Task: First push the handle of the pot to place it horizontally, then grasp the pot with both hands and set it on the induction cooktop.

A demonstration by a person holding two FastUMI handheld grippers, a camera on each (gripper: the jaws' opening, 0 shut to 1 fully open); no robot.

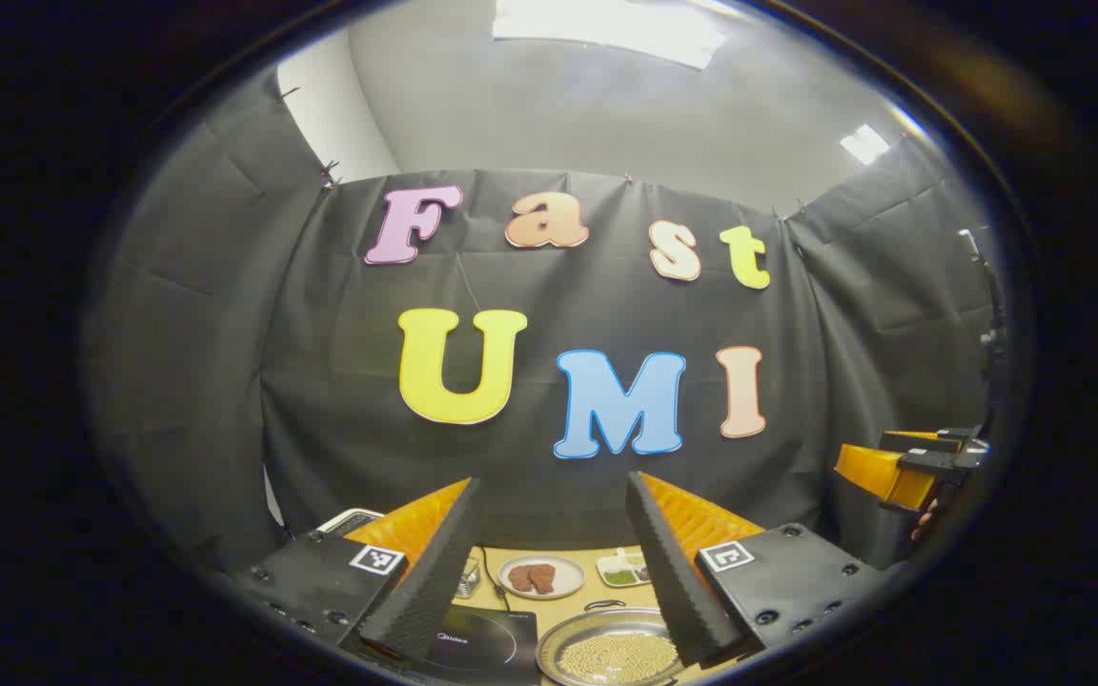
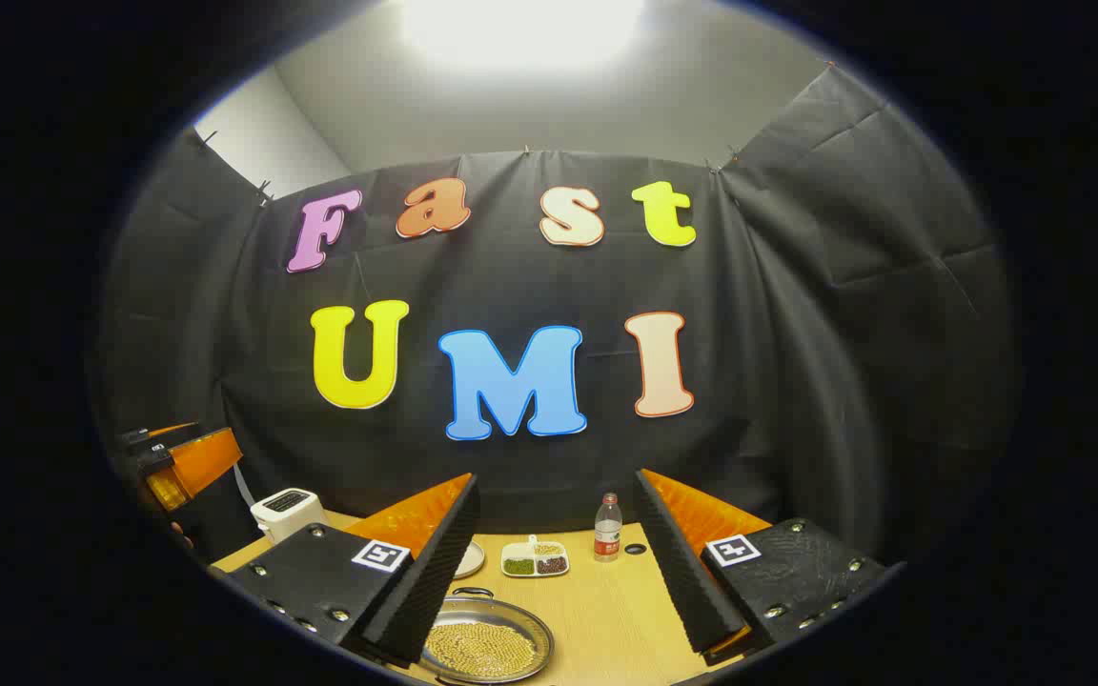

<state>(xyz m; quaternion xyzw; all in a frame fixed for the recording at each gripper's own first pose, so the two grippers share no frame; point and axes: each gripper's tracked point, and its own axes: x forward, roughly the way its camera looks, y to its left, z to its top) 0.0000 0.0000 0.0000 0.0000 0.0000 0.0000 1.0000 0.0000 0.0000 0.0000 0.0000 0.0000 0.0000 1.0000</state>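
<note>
Pot: shallow round metal vessel, filled with small pale yellow grains, standing on the wooden table. In the left gripper view it sits low between that gripper's fingers, just right of the cooktop and apart from it. In the right gripper view the pot lies low and left of centre, partly behind the left-hand finger. A thin dark loop at its far rim is probably the handle, though it is too small to be sure of its lie.

Induction cooktop: flat black slab on the table, just left of the pot, with a cord running back from it.

Left gripper: raised above the near table edge, fingers spread wide, nothing between them. It also appears at the left edge of the right gripper view.

Right gripper: likewise raised, fingers set wide apart and holding nothing. Seen at the right edge of the left gripper view, with fingertips of a hand below it.

Other items: plate with brown pieces behind the cooktop; divided dish with green and dark contents behind the pot; bottle just right of that dish; white toaster at far left.
</note>
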